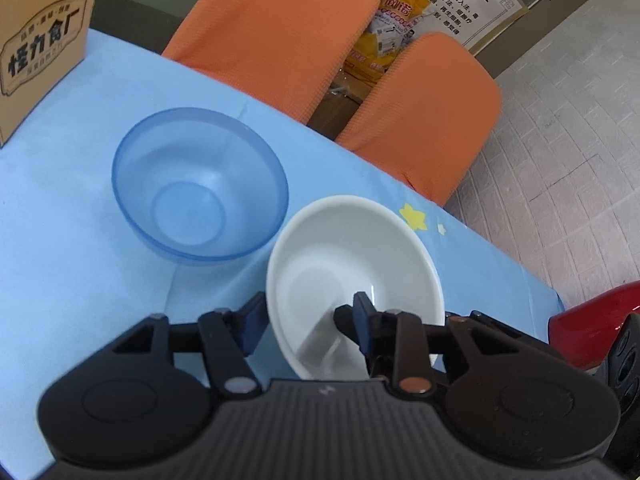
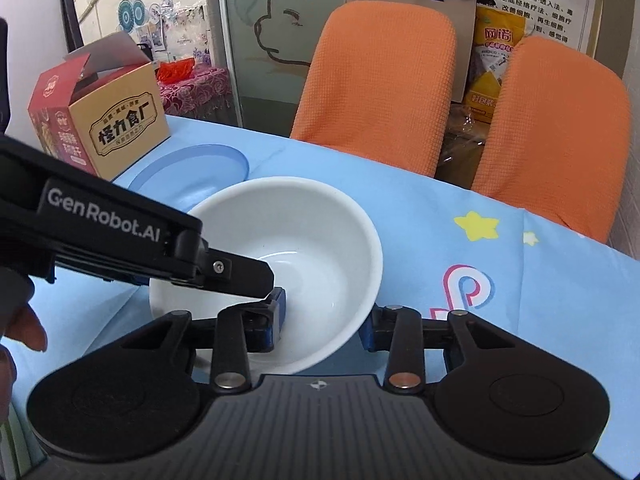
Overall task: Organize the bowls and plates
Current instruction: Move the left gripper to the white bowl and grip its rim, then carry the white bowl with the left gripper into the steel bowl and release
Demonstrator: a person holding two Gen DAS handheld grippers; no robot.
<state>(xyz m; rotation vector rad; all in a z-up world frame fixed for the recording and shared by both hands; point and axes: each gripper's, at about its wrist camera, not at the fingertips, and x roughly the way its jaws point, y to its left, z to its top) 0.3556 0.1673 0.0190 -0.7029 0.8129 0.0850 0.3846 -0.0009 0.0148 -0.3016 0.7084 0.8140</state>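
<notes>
**White bowl gripped at two rim points**

The white bowl (image 1: 352, 280) is clamped by both grippers. The left gripper (image 1: 308, 320) is closed on the near rim wall, one finger inside, one outside. The right gripper (image 2: 324, 320) is likewise closed on the opposite near rim. The blue bowl (image 1: 200, 184) is seen beyond the fingers, just beside the white bowl, on the tablecloth (image 1: 80, 280).

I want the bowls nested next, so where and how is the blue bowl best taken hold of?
Probably by its rim: the blue bowl stands upright and empty on the tablecloth, so one finger can go inside and one outside its thin wall. Come from above at the near edge, on the side away from the cardboard box. Both tongs are clamped on the white bowl.
</notes>
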